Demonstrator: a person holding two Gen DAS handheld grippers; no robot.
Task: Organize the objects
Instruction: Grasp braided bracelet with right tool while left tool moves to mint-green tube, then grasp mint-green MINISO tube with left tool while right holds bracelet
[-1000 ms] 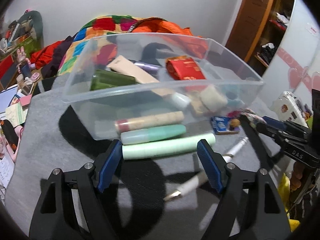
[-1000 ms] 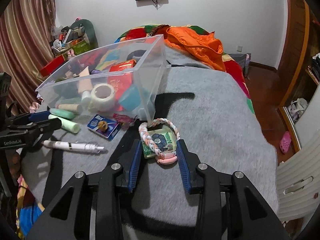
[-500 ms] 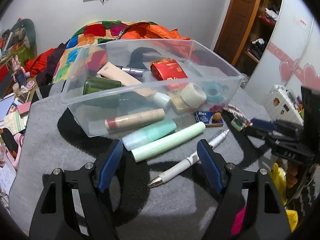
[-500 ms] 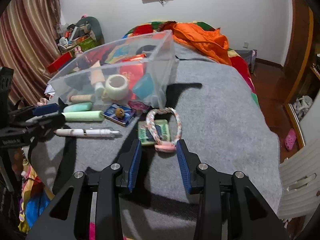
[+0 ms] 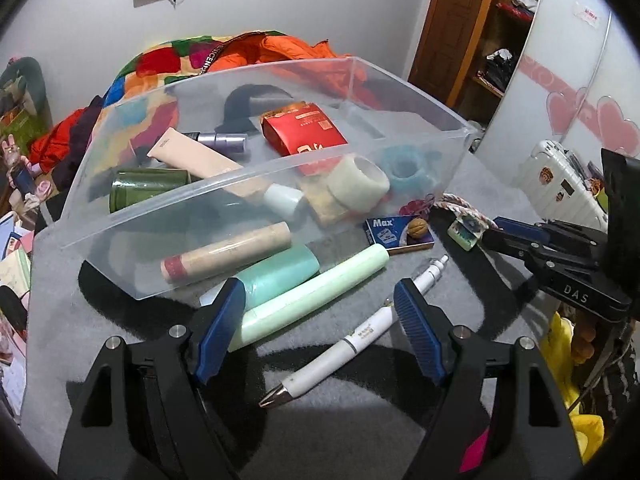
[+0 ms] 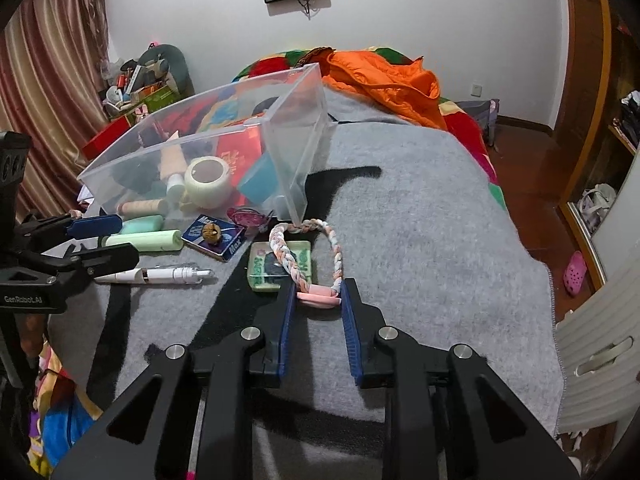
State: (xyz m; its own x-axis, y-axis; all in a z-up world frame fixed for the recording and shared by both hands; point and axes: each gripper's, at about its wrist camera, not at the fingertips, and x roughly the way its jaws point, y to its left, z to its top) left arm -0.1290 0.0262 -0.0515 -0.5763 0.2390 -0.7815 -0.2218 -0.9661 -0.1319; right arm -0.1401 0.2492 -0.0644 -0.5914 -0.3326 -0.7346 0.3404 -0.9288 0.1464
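Observation:
A braided pink-and-white rope loop (image 6: 336, 256) lies partly over a flat green box (image 6: 264, 268) on the grey blanket. My right gripper (image 6: 318, 288) is closing, and its pads touch both ends of the loop's pink end piece. My left gripper (image 5: 319, 286) hangs open over a pale green tube (image 5: 312, 292) and a white pen (image 5: 360, 340), touching neither. A mint bottle (image 5: 280, 276) lies beside the tube, against the clear plastic bin (image 5: 200, 188). The bin holds tubes, tape rolls and a red box.
A blue Max box (image 6: 216, 236) with a walnut on it lies between the bin (image 6: 296, 148) and the green box. An orange jacket (image 6: 384, 80) and a patchwork quilt lie beyond the bin. The blanket's right edge (image 6: 548, 280) drops to the floor.
The right jaws have narrowed onto the rope loop's pink end. The left gripper has shifted and rolled, so the pen now lies between its fingers and the bin looks tilted.

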